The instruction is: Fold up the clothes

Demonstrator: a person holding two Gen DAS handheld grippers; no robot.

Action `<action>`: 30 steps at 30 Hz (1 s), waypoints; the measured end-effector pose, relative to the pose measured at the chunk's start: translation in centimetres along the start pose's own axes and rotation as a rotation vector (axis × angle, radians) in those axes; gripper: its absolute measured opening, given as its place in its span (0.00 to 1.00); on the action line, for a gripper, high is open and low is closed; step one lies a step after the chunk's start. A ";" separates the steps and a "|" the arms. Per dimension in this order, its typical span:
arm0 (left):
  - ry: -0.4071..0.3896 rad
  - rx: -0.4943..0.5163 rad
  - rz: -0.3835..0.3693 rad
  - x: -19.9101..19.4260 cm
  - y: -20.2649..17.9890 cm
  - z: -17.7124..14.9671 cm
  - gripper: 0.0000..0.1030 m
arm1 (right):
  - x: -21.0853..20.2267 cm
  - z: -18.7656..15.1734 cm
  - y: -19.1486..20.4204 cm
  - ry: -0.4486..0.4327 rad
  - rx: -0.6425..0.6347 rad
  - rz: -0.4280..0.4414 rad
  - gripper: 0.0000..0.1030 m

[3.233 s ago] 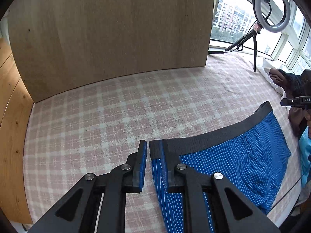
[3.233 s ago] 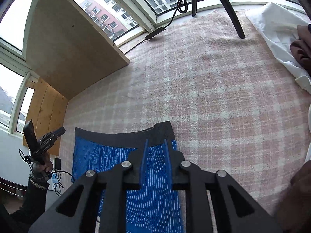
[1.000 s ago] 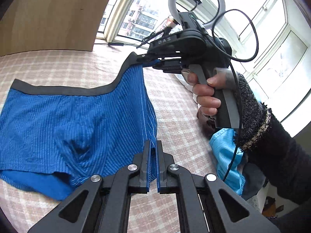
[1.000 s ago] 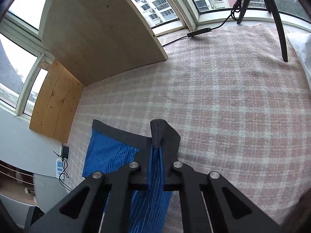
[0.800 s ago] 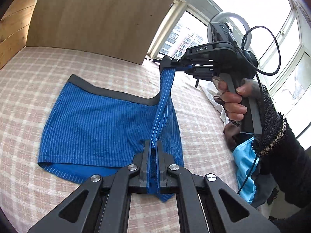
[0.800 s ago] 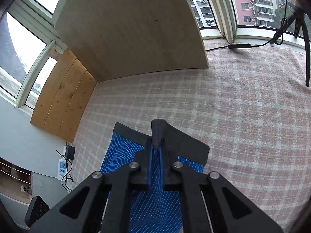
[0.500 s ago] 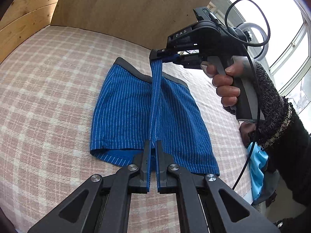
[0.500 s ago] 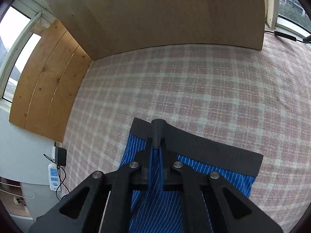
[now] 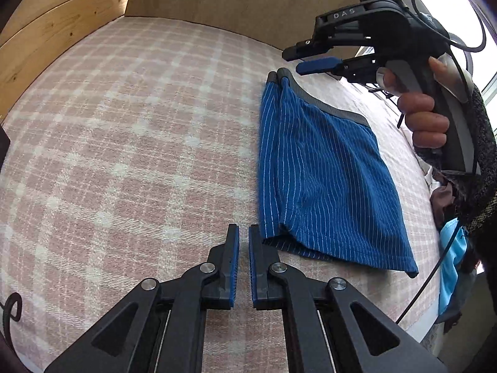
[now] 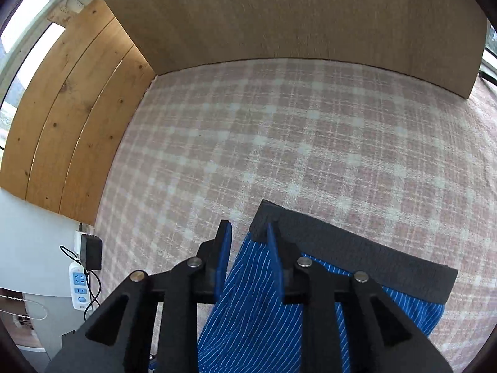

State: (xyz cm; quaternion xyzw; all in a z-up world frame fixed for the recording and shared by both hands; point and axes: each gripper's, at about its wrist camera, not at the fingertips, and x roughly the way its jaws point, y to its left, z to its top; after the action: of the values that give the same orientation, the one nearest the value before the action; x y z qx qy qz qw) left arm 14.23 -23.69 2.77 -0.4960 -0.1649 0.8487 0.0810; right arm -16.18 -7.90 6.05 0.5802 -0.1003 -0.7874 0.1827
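Blue striped boxer shorts [image 9: 316, 168] with a dark grey waistband lie folded in half on the pink plaid cloth [image 9: 130, 143]. My left gripper [image 9: 243, 233] is open and empty, just left of the hem corner. My right gripper [image 9: 303, 62] is open, hovering above the waistband corner. In the right wrist view the shorts [image 10: 257, 304] lie under my open right gripper [image 10: 248, 233], its jaws straddling the waistband corner [image 10: 351, 248] without holding it.
Wooden panels [image 9: 62, 21] wall the far and left sides of the cloth. A pile of other clothes [image 9: 450, 248] lies at the right edge. A power strip [image 10: 79, 286] hangs below the bed's left side.
Both grippers carried the shorts' side over to the left, folding them in half, then opened and let go. The shorts now lie flat.
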 end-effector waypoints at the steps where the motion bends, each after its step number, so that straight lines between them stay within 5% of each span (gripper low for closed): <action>1: -0.008 0.011 0.007 -0.5 -0.1 0.1 0.04 | -1.4 -0.2 0.0 -0.033 -0.014 -0.009 0.32; 6: -0.046 0.092 -0.075 -2.0 -2.6 3.4 0.09 | -7.0 -4.0 -3.0 -0.151 -0.046 -0.019 0.34; 10: -0.052 0.183 -0.100 0.8 -5.5 8.2 0.17 | -7.2 -8.9 -8.3 -0.159 0.050 -0.015 0.34; 13: 0.022 0.226 -0.140 4.3 -7.4 10.2 0.17 | -5.9 -10.2 -10.7 -0.130 0.122 0.052 0.34; 17: 0.097 0.271 0.153 8.1 -7.2 10.8 0.17 | -4.6 -10.0 -11.1 -0.085 0.124 0.105 0.34; 18: 0.097 0.246 0.171 8.2 -6.5 11.3 0.17 | -5.2 -10.1 -10.9 -0.109 0.098 0.080 0.34; 22: 0.045 0.180 0.129 6.5 -5.3 13.3 0.24 | -7.1 -10.1 -13.9 -0.190 0.135 0.014 0.34; 24: 0.040 0.175 0.106 6.4 -5.1 13.8 0.53 | -6.2 -9.7 -15.5 -0.160 0.170 0.047 0.34; 30: 0.084 0.182 0.115 8.9 -4.9 15.1 0.54 | -4.4 -8.9 -18.0 -0.125 0.222 0.166 0.34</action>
State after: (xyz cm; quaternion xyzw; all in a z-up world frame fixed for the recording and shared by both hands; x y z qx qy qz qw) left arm -3.39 -19.42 4.12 -0.5303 -0.0551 0.8418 0.0837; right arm -9.63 10.81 0.53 0.5365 -0.2453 -0.7882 0.1753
